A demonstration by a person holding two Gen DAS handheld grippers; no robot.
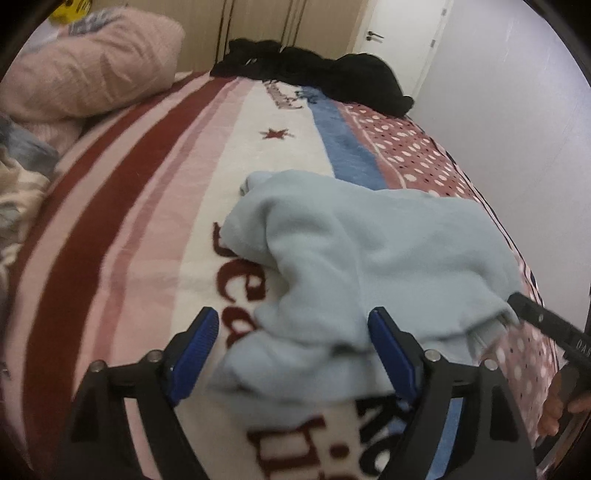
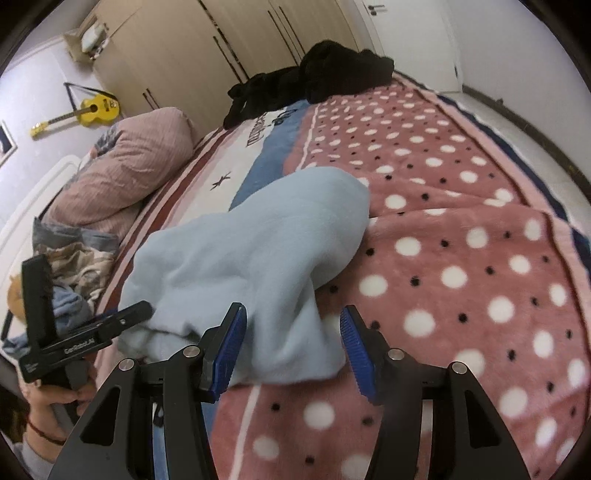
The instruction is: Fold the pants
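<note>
Light blue fleece pants (image 1: 369,251) lie crumpled on the bed blanket (image 1: 147,206); they also show in the right wrist view (image 2: 258,251). My left gripper (image 1: 293,332) is open, its blue pads on either side of the near edge of the pants. My right gripper (image 2: 293,332) is open, with a fold of the pants lying between its pads. The left gripper's body (image 2: 85,339) shows at the left of the right wrist view. The right gripper's body (image 1: 546,325) shows at the right of the left wrist view.
A black garment (image 1: 317,70) lies at the bed's far end. A pink pillow (image 1: 92,70) and crumpled bedding (image 2: 74,258) sit on the left. Wardrobes (image 2: 221,40), a door (image 1: 399,33) and a wall (image 1: 517,110) bound the bed. A yellow guitar (image 2: 92,110) hangs on the wall.
</note>
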